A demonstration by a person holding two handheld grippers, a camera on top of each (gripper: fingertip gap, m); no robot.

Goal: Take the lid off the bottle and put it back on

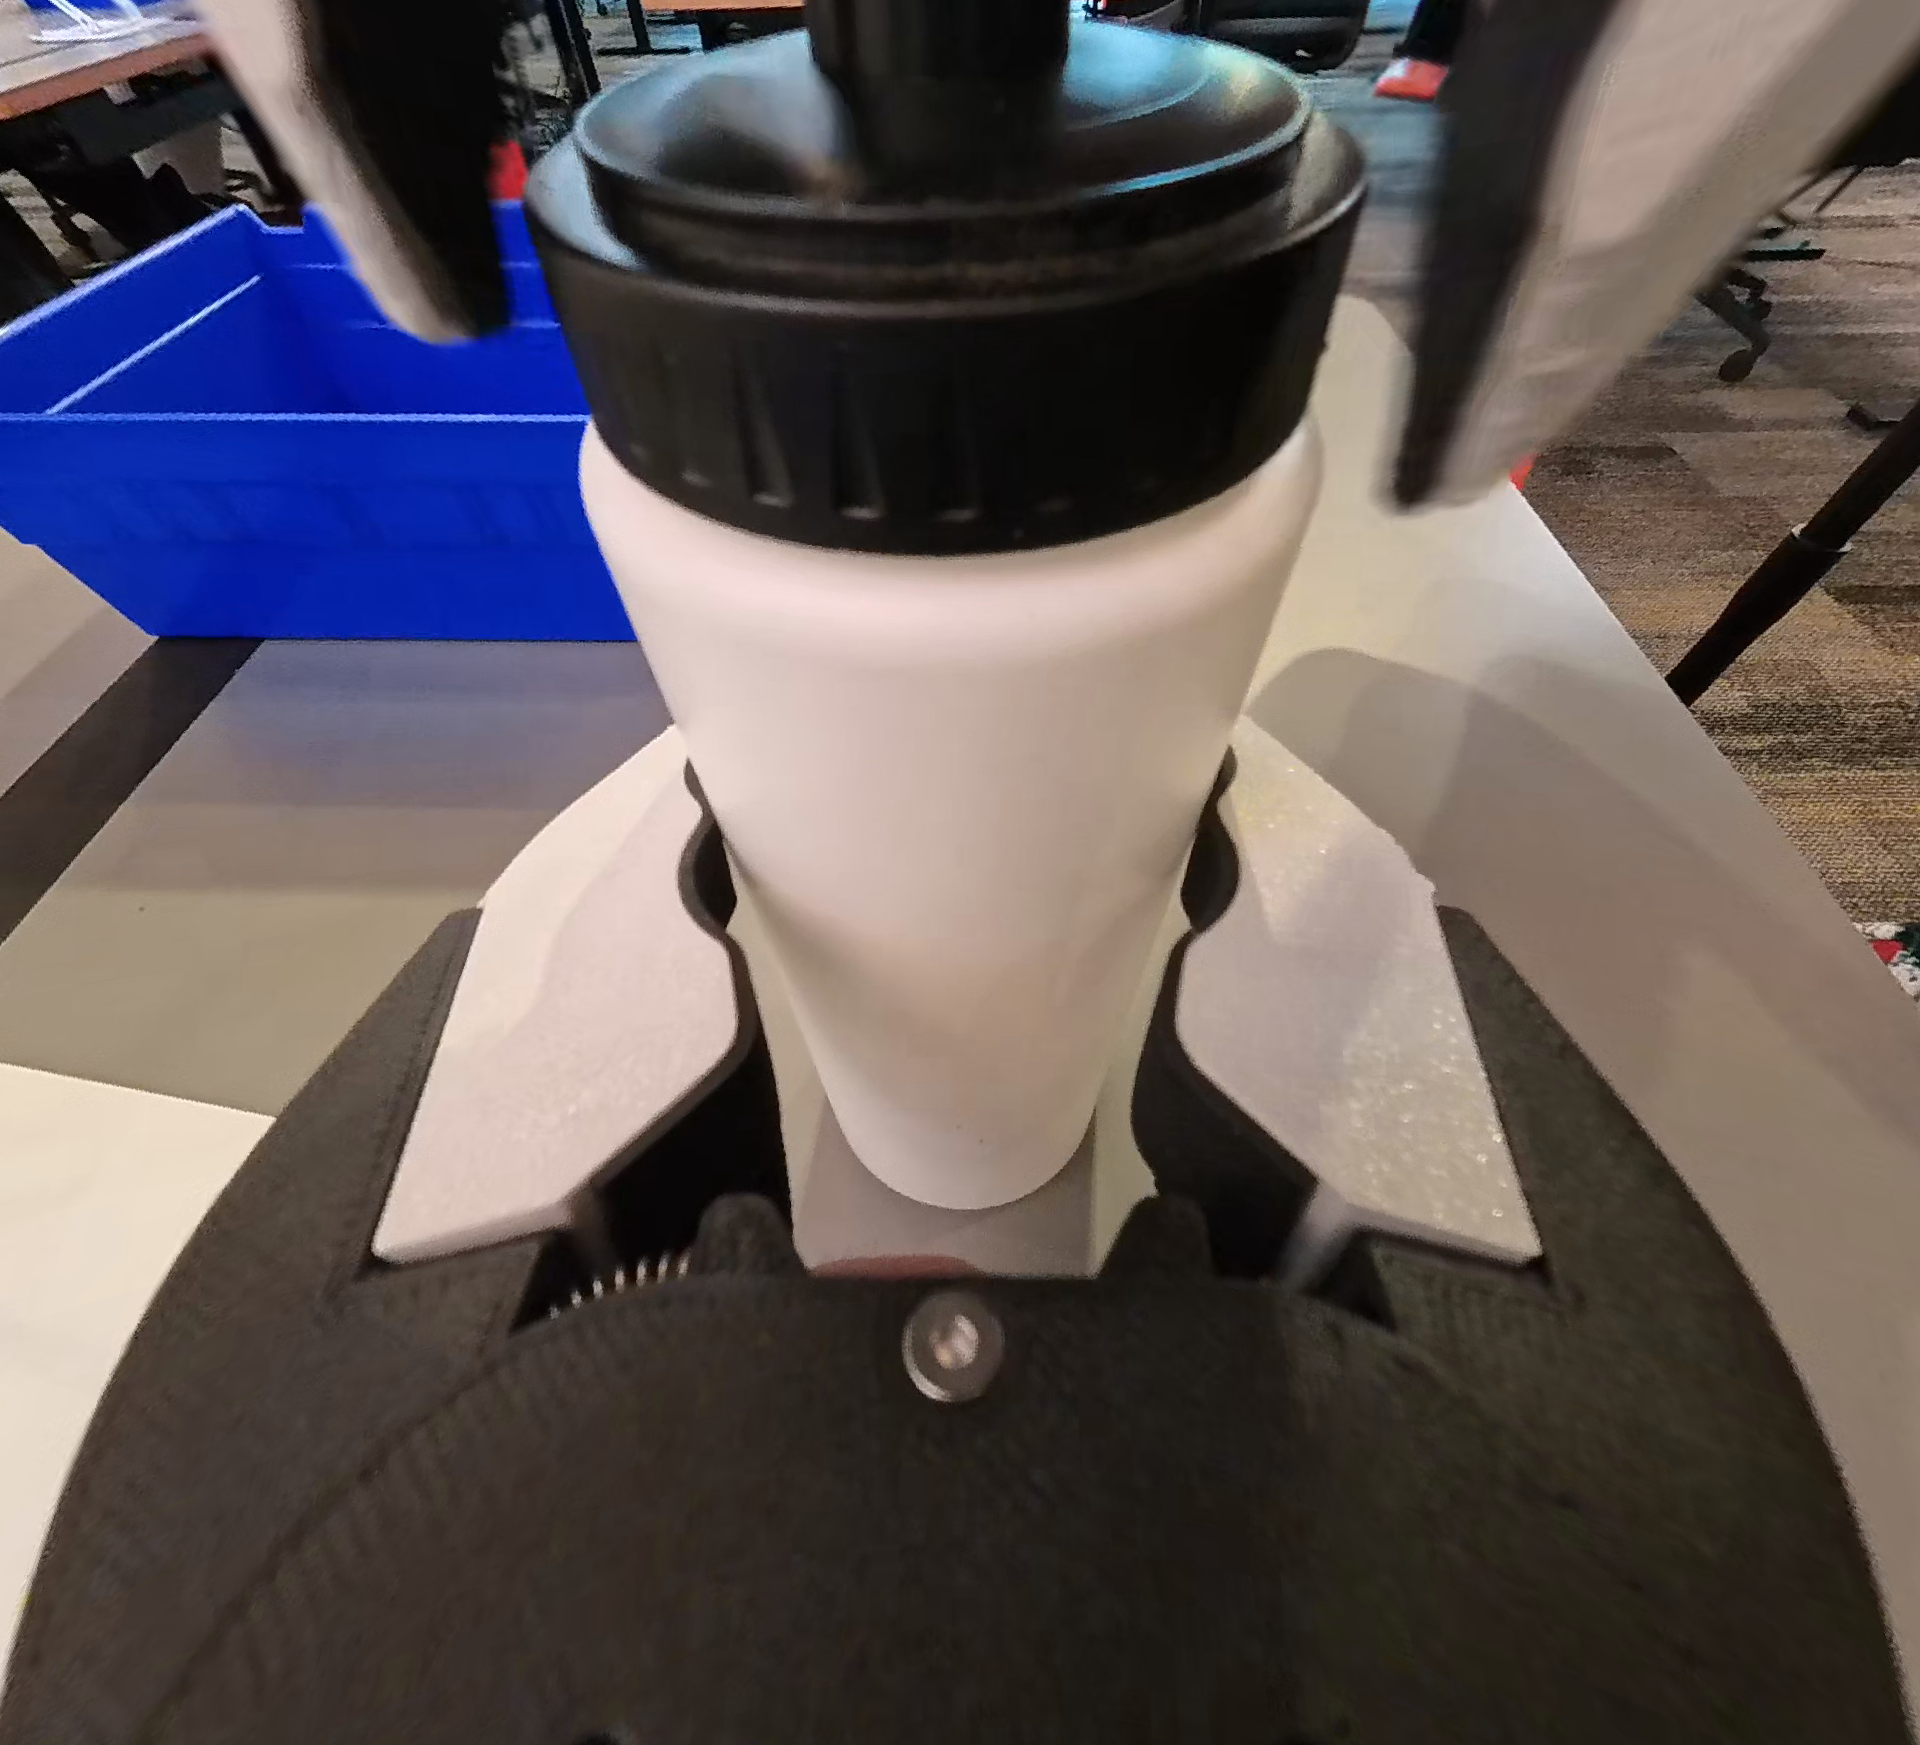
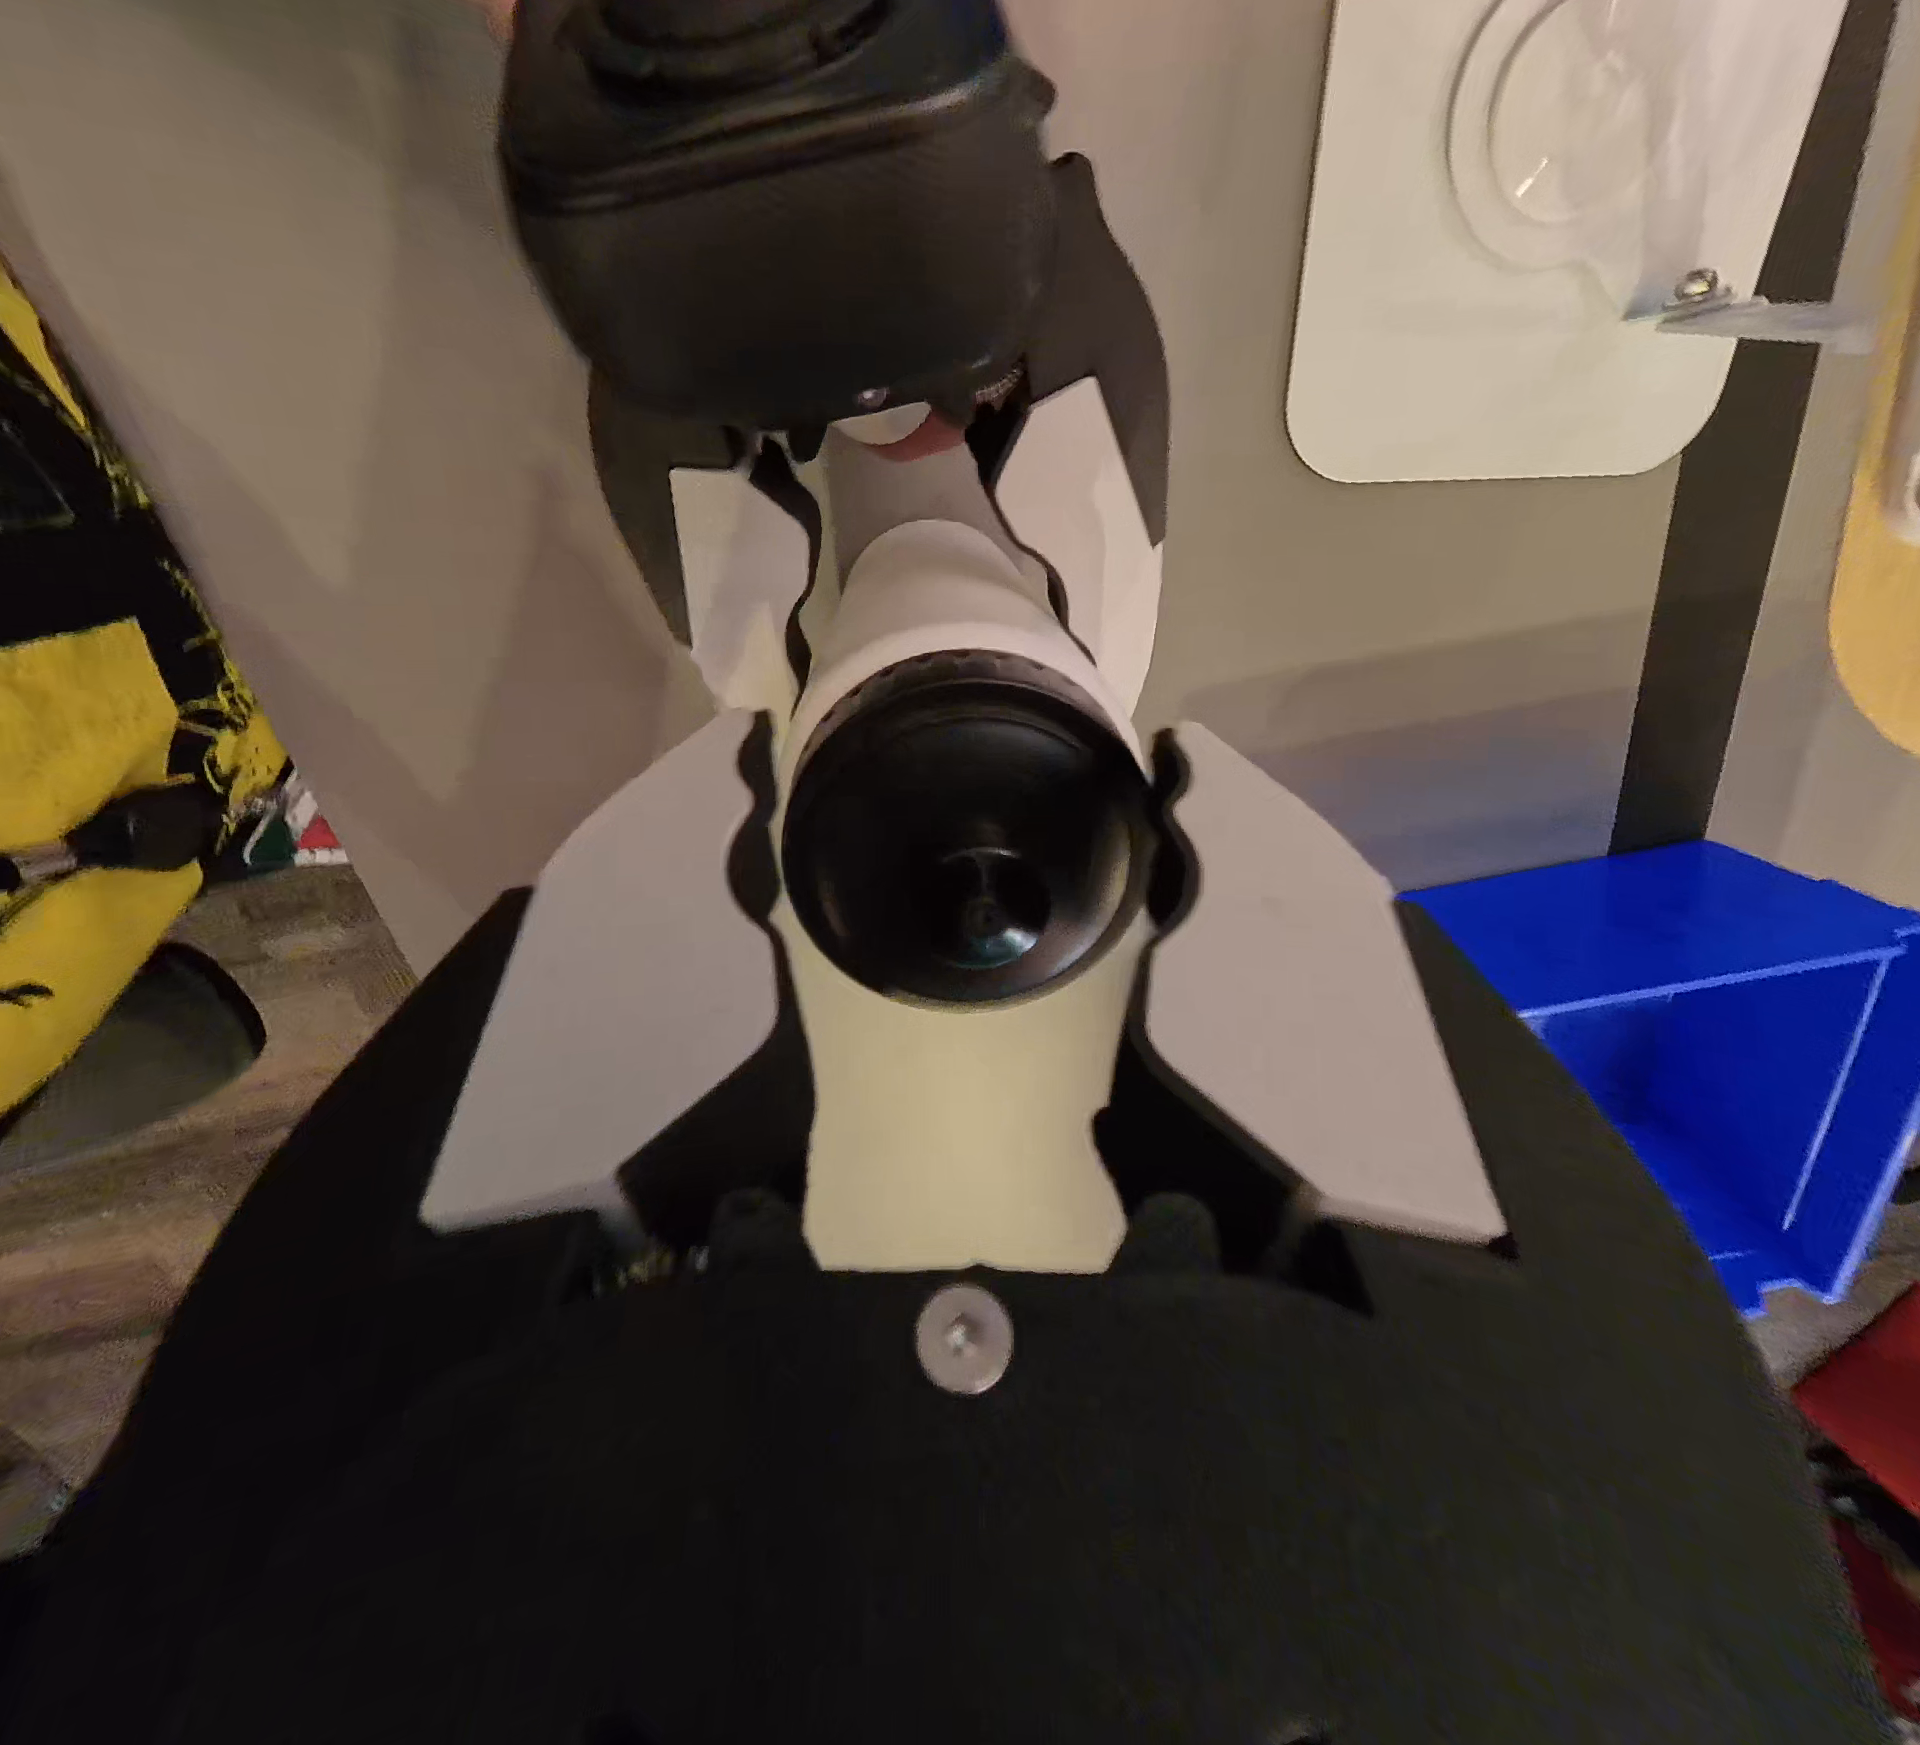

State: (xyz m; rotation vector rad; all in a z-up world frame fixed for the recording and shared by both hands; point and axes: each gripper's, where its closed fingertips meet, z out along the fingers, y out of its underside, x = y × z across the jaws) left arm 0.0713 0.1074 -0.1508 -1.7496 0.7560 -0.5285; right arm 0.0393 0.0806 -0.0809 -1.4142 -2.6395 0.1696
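Note:
A white bottle (image 1: 966, 916) with a black ribbed lid (image 1: 790, 448) and spout stands upright between my left gripper's (image 1: 961, 770) jaws, which are shut on its lower body. My right gripper (image 1: 935, 407) comes down from above, with one finger on each side of the lid. It is open, and a thin gap shows on both sides. In the right wrist view I look straight down on the lid (image 2: 966, 874), which sits between my right gripper's (image 2: 966, 739) fingertips. My left gripper (image 2: 935, 615) holds the bottle (image 2: 935, 583) beyond it.
A blue bin (image 1: 260, 469) sits on the white table (image 1: 1558, 812) left of the bottle and shows at the right in the right wrist view (image 2: 1714, 1020). A white board with a clear plastic piece (image 2: 1455, 241) lies beyond. Desks and chairs stand behind.

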